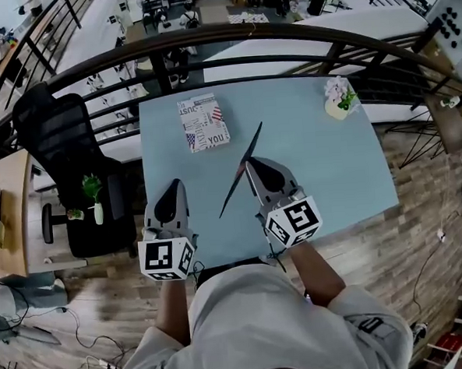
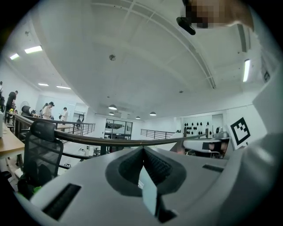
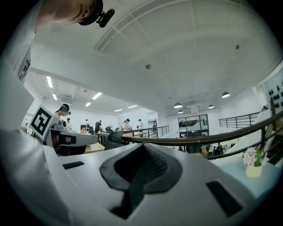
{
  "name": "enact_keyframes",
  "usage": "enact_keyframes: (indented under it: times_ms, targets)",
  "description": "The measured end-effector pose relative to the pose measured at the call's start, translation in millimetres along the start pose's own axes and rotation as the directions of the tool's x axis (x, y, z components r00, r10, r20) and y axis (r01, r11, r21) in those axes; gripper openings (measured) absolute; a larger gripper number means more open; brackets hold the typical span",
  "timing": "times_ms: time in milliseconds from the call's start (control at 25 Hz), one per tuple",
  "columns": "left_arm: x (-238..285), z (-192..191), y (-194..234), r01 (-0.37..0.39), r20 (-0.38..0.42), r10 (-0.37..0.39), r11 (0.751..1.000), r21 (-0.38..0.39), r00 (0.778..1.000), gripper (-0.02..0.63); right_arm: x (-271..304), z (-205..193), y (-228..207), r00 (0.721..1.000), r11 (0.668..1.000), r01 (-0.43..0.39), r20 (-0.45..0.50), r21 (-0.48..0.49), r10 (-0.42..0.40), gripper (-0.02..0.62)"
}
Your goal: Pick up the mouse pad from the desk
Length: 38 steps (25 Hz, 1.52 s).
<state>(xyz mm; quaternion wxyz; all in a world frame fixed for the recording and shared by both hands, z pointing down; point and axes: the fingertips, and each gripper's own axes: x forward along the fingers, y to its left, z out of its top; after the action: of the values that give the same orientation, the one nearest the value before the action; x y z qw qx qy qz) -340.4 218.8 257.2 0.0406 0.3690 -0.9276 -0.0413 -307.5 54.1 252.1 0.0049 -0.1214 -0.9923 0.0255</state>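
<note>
The mouse pad (image 1: 240, 171) is a thin dark sheet, lifted off the light-blue desk (image 1: 323, 166) and standing on edge, so in the head view it shows only as a slanted dark line. My right gripper (image 1: 248, 165) is shut on its near edge. In the right gripper view the jaws of the right gripper (image 3: 143, 148) are closed, and the mouse pad (image 3: 131, 192) runs between them as a dark strip. My left gripper (image 1: 174, 185) hovers over the desk's front left, apart from the pad. Nothing is held in the left gripper (image 2: 142, 152), whose tips are closed together.
A patterned card (image 1: 204, 121) lies at the desk's back left, and a small flower pot (image 1: 339, 99) stands at the back right. A black office chair (image 1: 65, 151) is left of the desk. A dark railing (image 1: 230, 38) curves behind it.
</note>
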Motion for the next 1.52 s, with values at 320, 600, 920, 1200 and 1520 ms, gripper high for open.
enact_keyframes:
  times_ms: [320, 600, 920, 1200, 1520]
  targets:
    - [5.9, 7.8, -12.6, 0.027, 0.003, -0.027, 1.0, 0.011, 1.0, 0.012, -7.0, 21.6, -7.8, 0.999, 0.999, 0.028, 0.034, -0.028, -0.027, 0.014]
    - [10.0, 10.1, -21.8, 0.041, 0.01, -0.041, 0.999, 0.014, 0.999, 0.012, -13.1, 30.7, -11.3, 0.998, 0.998, 0.035, 0.049, -0.049, -0.033, 0.014]
    - [9.8, 6.0, -27.5, 0.032, 0.006, -0.032, 0.999, 0.005, 0.999, 0.012, -18.3, 33.2, -11.8, 0.998, 0.998, 0.028, 0.055, -0.058, -0.025, 0.014]
    - [11.0, 4.2, -29.8, 0.034, 0.003, -0.034, 0.999, 0.007, 0.999, 0.012, -19.3, 33.0, -12.4, 0.998, 0.998, 0.024, 0.053, -0.065, -0.021, 0.012]
    - [13.7, 2.5, -33.4, 0.043, -0.002, -0.043, 0.999, 0.006, 0.999, 0.012, -22.5, 31.1, -17.4, 0.998, 0.998, 0.036, 0.049, -0.06, -0.033, 0.012]
